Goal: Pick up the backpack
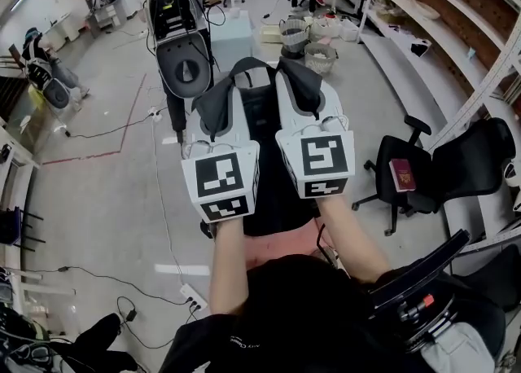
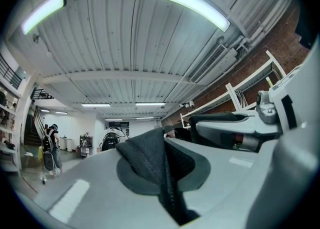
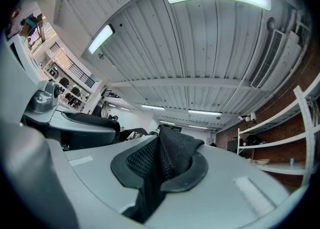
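Backpack (image 1: 273, 200) in head view: hangs below left gripper (image 1: 230, 98) and right gripper (image 1: 303, 90), long axis vertical, probably off the floor.

Left gripper view: jaws nearly closed, clamping a shoulder strap (image 2: 150, 158).

Right gripper view: same grip on the other strap (image 3: 167, 158).

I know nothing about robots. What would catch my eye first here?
Two white grippers with black-and-white marker cubes fill the middle of the head view: the left gripper and the right gripper each pinch a black mesh strap of the backpack, whose dark body shows between them. At the right, a small red book lies on a black office chair.
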`<state>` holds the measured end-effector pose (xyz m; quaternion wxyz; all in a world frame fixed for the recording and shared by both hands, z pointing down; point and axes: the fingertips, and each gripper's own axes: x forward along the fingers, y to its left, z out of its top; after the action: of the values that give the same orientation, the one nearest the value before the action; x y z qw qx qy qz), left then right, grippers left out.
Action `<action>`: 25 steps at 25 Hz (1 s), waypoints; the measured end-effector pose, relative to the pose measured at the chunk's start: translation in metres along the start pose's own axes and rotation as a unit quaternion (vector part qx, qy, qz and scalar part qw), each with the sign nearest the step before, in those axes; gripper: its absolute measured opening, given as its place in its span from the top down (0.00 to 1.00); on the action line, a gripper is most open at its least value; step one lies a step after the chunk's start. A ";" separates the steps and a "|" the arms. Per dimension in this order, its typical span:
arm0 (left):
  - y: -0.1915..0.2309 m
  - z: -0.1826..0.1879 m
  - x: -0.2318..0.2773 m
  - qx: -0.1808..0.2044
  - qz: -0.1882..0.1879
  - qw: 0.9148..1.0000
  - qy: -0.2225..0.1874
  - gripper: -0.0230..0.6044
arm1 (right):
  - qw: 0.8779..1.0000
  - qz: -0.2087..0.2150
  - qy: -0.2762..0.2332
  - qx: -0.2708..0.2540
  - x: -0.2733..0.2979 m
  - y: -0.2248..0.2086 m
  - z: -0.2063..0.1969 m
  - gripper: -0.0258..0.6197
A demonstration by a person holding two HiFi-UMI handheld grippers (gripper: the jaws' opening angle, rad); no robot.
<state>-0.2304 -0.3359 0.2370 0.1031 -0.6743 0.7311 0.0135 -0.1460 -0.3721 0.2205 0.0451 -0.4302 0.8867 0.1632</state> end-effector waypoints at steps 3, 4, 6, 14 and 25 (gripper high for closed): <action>-0.001 0.000 0.001 0.001 0.000 1.000 -0.002 0.93 | 1.000 -0.001 0.000 0.000 0.000 -0.001 0.000 0.88; -0.001 0.000 0.000 0.002 0.000 1.000 -0.002 0.93 | 1.000 -0.002 0.000 -0.001 0.000 -0.001 0.000 0.88; -0.002 -0.001 0.000 0.002 0.000 1.000 -0.003 0.93 | 1.000 -0.003 0.001 -0.003 -0.001 -0.001 0.000 0.88; -0.010 -0.003 -0.002 -0.004 -0.008 1.000 -0.001 0.93 | 1.000 -0.008 0.004 0.000 -0.007 -0.005 -0.004 0.88; -0.009 -0.004 -0.006 -0.004 -0.004 1.000 0.001 0.93 | 1.000 -0.007 0.006 -0.001 -0.011 -0.002 -0.005 0.88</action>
<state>-0.2214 -0.3318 0.2429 0.0998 -0.6774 0.7287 0.0160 -0.1373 -0.3670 0.2268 0.0409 -0.4376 0.8837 0.1610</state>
